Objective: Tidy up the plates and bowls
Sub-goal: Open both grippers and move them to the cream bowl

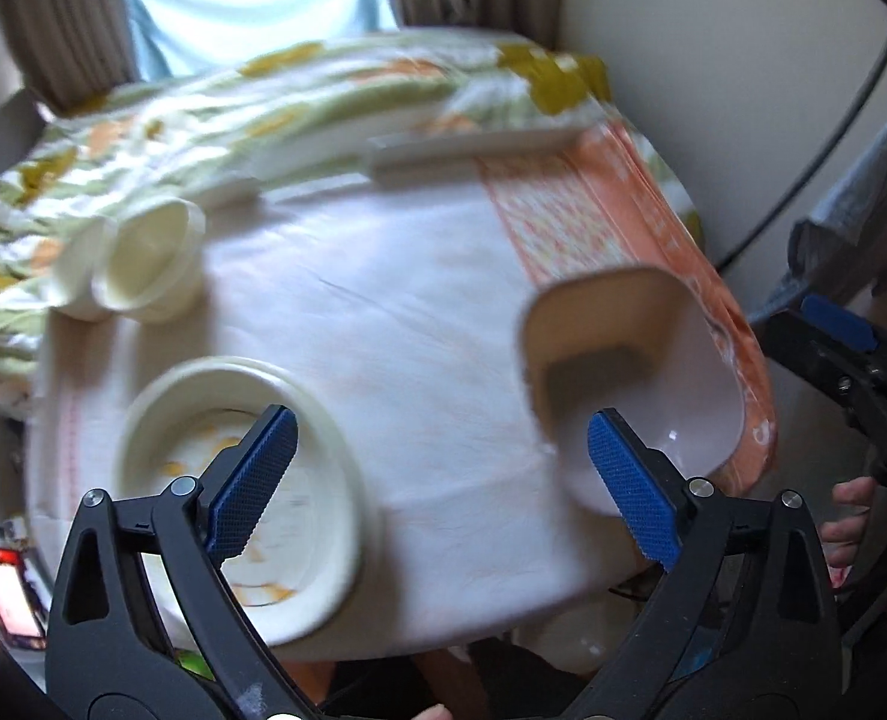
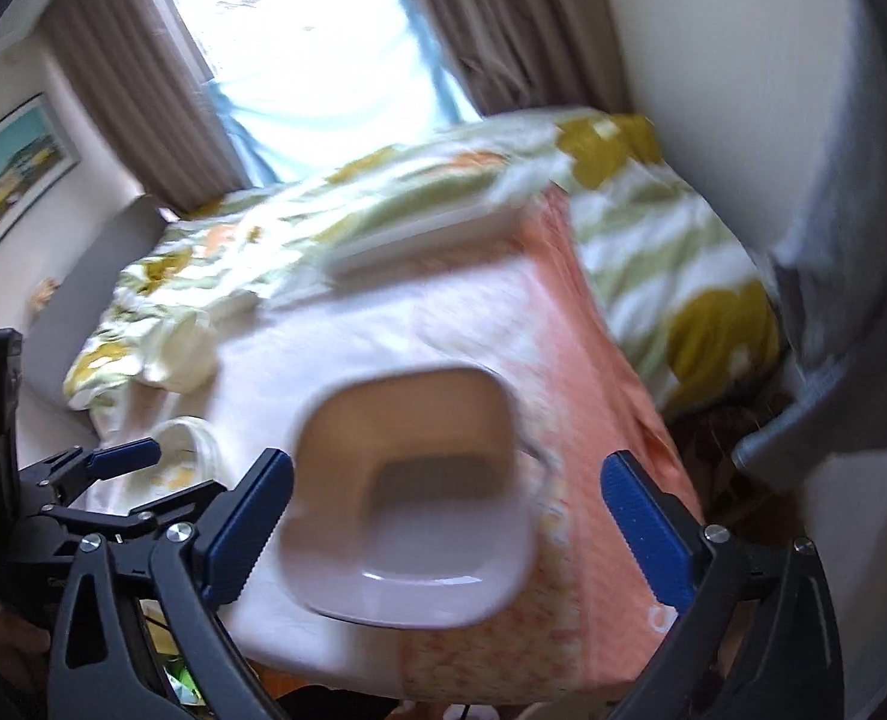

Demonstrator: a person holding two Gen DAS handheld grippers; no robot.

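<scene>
A square pale bowl [image 2: 413,480] sits near the table's right edge on the orange border of the cloth. My right gripper [image 2: 449,513] hovers open above it, pads either side and off its walls. The same square bowl [image 1: 629,372] lies right of my left gripper [image 1: 452,468], which is open with only cloth between its pads. A round cream bowl [image 1: 317,516] with yellow marks sits under the left finger, near the front edge. Two small cream cups [image 1: 143,264] stand at the far left, and a flat white rectangular plate [image 1: 473,150] lies at the back.
The table [image 1: 413,300] wears a white cloth with an orange strip on the right. Behind it lies a bed with a green and yellow cover [image 2: 653,252], then a curtained window. Part of my right gripper [image 1: 851,360] shows at the right edge. Everything is motion-blurred.
</scene>
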